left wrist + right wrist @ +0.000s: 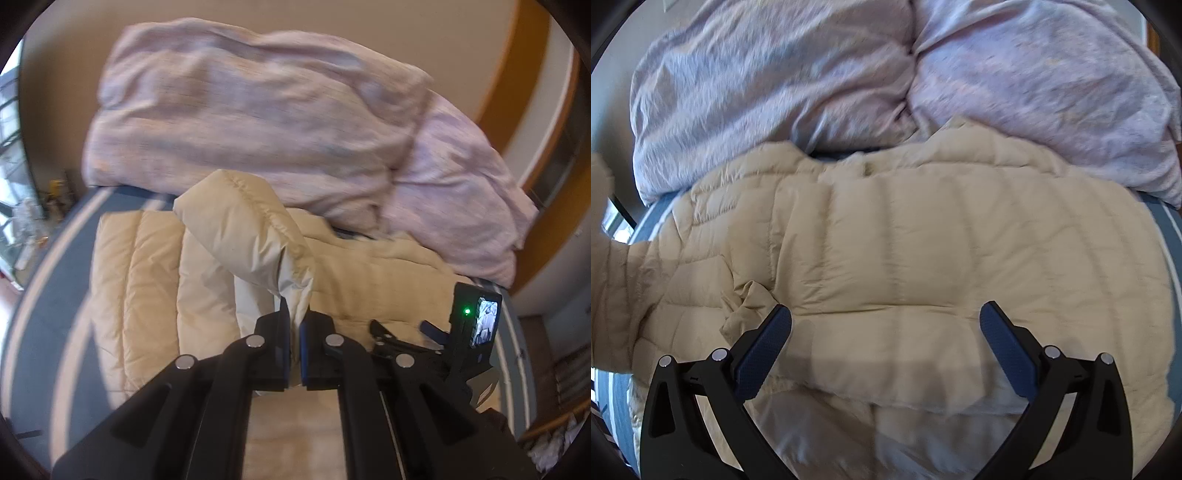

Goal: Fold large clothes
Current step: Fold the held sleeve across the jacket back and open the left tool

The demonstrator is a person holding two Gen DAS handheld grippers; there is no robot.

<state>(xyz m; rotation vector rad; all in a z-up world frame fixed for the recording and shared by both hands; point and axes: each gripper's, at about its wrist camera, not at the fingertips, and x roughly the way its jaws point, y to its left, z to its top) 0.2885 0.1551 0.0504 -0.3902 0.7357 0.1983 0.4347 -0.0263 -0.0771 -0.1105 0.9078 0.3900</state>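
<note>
The cream puffer jacket (905, 258) lies flat on the blue striped bedcover (44, 295), its sleeve (251, 236) lifted toward 12 o'clock, pinched in the closed left gripper (294, 332), while the right gripper (885, 321) hovers wide open, empty, the pink duvet (258, 110) beyond.

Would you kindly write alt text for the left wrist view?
The left tool is shut on the sleeve of a beige puffer jacket, lifting it above the jacket's body on a blue striped bed. A rumpled pink duvet is heaped behind.
</note>
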